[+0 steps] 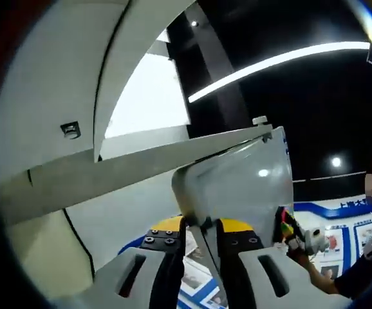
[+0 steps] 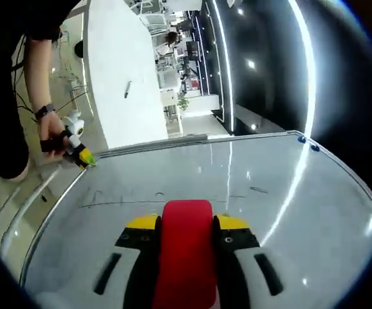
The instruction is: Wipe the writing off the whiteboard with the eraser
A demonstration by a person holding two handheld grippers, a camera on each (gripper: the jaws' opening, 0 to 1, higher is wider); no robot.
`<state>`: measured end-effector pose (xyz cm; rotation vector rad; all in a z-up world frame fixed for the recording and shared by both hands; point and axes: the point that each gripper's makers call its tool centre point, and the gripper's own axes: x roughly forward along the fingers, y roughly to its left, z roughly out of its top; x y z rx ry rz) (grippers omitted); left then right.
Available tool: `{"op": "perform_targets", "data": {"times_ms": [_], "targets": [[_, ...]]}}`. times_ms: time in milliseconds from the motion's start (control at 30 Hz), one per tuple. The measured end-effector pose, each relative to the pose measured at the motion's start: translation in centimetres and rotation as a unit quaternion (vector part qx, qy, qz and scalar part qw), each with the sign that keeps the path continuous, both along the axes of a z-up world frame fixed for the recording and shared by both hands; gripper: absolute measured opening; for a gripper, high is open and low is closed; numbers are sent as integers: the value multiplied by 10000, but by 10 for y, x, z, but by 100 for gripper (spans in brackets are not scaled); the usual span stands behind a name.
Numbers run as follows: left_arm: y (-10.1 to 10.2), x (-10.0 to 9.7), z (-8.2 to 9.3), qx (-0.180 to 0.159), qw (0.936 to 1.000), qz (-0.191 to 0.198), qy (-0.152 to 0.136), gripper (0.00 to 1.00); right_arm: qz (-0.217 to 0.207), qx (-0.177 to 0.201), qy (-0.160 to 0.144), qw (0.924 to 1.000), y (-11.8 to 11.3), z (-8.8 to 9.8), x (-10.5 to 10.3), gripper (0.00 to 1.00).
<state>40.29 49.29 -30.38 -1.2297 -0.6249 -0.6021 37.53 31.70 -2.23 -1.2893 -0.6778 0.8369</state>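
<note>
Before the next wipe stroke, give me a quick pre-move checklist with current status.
1. Eraser held between the right gripper jaws: ok.
2. Left gripper clamped on the whiteboard corner: ok.
3. Faint marks left ahead of the eraser: not ok, still to wipe.
4. Eraser pressed flat on the board: cannot tell.
5. Board surface free of obstacles along the stroke: ok.

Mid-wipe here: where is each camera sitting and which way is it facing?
Left gripper view: rides the left tongs, clamped on the whiteboard edge, facing up at a ceiling light strip.
Right gripper view: rides the right tongs holding the red eraser, facing across the board; the person's hand shows at left.
Shared: the whiteboard.
</note>
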Motion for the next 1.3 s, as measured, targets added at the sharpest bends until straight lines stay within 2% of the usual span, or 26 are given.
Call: {"op": "perform_targets", "data": {"times_ms": [133, 167, 200, 233, 267, 333, 367, 433, 533, 733, 900, 967, 1067, 1200, 1300], "targets": [[-1, -2, 1, 75, 10000, 43, -29, 21, -24, 325, -45, 9995, 1, 62, 2, 27], [-1, -3, 1, 194, 9998, 82, -55, 21, -21, 380, -54, 9993, 2, 72, 2, 27], [-1, -3, 0, 285, 9995, 120, -71, 21, -47, 492, -130, 9987, 2, 92, 2, 27], [-2, -4, 0, 403, 9990, 175, -89, 21, -49, 510, -110, 9986, 3, 104, 3, 27], [-2, -4, 0, 437, 9988, 192, -104, 21, -83, 694, -278, 9972, 2, 124, 3, 27], [-2, -3, 0, 537, 9981, 269, -151, 21, -71, 830, -68, 9965, 3, 138, 3, 27], [-1, -3, 0, 577, 9977, 302, -174, 21, -79, 959, -166, 9952, 3, 149, 3, 27], [-2, -3, 0, 630, 9972, 354, -203, 21, -90, 949, -132, 9954, 5, 146, 5, 27], [0, -2, -1, 774, 9956, 452, -256, 21, -38, 1134, -294, 9931, 3, 142, 3, 28], [1, -2, -3, 836, 9946, 551, -261, 21, 75, 1351, -382, 9901, 5, 136, 2, 28], [2, -1, -4, 878, 9941, 577, -260, 21, 152, 1357, -409, 9898, 8, 125, 1, 28], [2, 0, -4, 886, 9940, 586, -251, 21, 230, 1183, -280, 9923, 15, 106, 1, 28], [3, 0, -5, 881, 9942, 570, -242, 21, 248, 924, -335, 9948, 22, 81, 1, 28], [2, 0, -5, 882, 9943, 551, -230, 21, 259, 745, -425, 9960, 26, 60, 0, 28], [3, 0, -5, 875, 9944, 549, -228, 21, 302, 724, -305, 9964, 29, 45, 1, 28]]}}
